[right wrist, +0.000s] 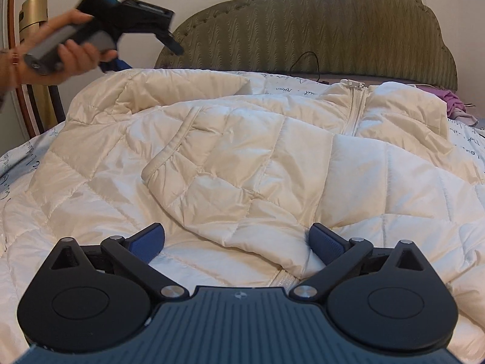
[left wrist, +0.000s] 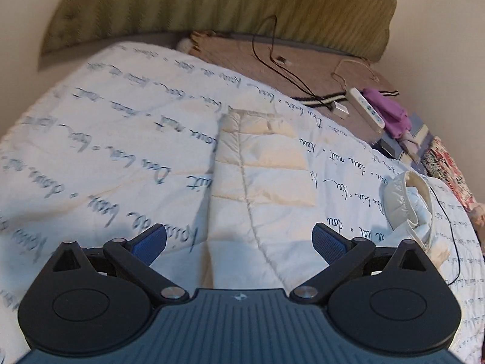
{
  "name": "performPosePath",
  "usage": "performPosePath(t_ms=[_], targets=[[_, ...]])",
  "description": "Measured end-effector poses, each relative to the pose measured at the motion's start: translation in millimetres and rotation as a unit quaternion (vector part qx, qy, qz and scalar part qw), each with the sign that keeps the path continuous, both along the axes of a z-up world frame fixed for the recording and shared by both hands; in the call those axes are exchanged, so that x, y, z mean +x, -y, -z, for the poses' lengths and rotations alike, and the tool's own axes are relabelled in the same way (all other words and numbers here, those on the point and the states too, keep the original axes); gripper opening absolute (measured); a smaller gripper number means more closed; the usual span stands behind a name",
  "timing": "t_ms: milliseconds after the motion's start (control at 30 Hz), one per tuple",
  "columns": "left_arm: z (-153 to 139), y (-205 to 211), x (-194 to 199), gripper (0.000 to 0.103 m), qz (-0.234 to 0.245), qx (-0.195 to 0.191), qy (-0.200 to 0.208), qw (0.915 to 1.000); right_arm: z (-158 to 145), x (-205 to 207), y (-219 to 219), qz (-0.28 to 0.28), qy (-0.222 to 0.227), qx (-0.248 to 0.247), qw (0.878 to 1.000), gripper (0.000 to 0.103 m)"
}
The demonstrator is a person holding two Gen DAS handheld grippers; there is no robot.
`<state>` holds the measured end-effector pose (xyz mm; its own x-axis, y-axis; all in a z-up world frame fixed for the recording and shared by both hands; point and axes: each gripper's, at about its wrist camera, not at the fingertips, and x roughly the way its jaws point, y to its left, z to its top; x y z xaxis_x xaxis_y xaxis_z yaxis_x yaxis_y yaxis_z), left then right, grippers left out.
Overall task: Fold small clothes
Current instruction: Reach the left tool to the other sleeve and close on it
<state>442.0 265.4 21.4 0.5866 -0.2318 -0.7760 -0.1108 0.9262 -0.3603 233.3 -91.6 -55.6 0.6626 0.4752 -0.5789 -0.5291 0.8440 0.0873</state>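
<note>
The cream quilted jacket (right wrist: 242, 157) lies spread on the bed, its zip collar (right wrist: 354, 103) toward the green headboard (right wrist: 303, 24). My right claw (right wrist: 236, 242) stands wide open over a folded edge, gripping nothing. My left claw (left wrist: 239, 242) is also wide open and empty above the lettered duvet (left wrist: 106, 139). Only the left view shows bare duvet on its left side, plus a remote (left wrist: 366, 107) and cables. The right view shows my left hand (right wrist: 69, 51) raised.
</note>
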Motion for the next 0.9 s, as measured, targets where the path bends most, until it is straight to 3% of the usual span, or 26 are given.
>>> performPosePath(t_ms=[100,200,300,333,367,467,567,633,733,900], targets=[[30.3,-9.2,22.6,0.102,0.008,-0.081,-0.032,0.9962,0.3,0.5,2.1,0.001,-0.002,0.007,1.000,0.102],[53.4,-19.1,34.1,0.090,0.008,-0.163,-0.035,0.9859,0.1,0.3,2.7,0.002,-0.003,0.010,1.000,0.102],[64.7,-18.4,41.9,0.077,0.014,-0.209,-0.023,0.9776,0.1,-0.2,2.2,0.003,-0.002,0.010,1.000,0.102],[67.1,-17.0,44.0,0.067,0.014,-0.218,-0.020,0.9757,0.0,-0.2,1.7,0.004,-0.002,0.009,1.000,0.102],[68.5,-16.4,45.2,0.049,0.008,-0.222,-0.016,0.9750,-0.1,-0.2,1.6,0.004,-0.002,0.009,1.000,0.102],[66.3,-8.2,42.3,0.019,-0.006,-0.207,0.003,0.9784,0.1,-0.1,2.2,0.004,-0.002,0.009,1.000,0.102],[55.3,0.7,32.5,0.008,-0.011,-0.163,0.028,0.9862,0.3,0.2,2.7,0.004,-0.002,0.010,1.000,0.102],[43.0,0.2,18.4,0.007,-0.028,-0.135,0.055,0.9889,0.2,0.1,2.9,0.004,-0.003,0.011,1.000,0.102],[17.3,-16.8,-14.1,0.006,-0.085,-0.095,0.105,0.9863,0.1,0.3,2.8,0.004,-0.003,0.010,1.000,0.102],[-23.6,-78.0,-87.3,0.006,-0.206,-0.036,0.159,0.9650,0.7,1.2,3.6,0.005,-0.004,0.012,1.000,0.102]])
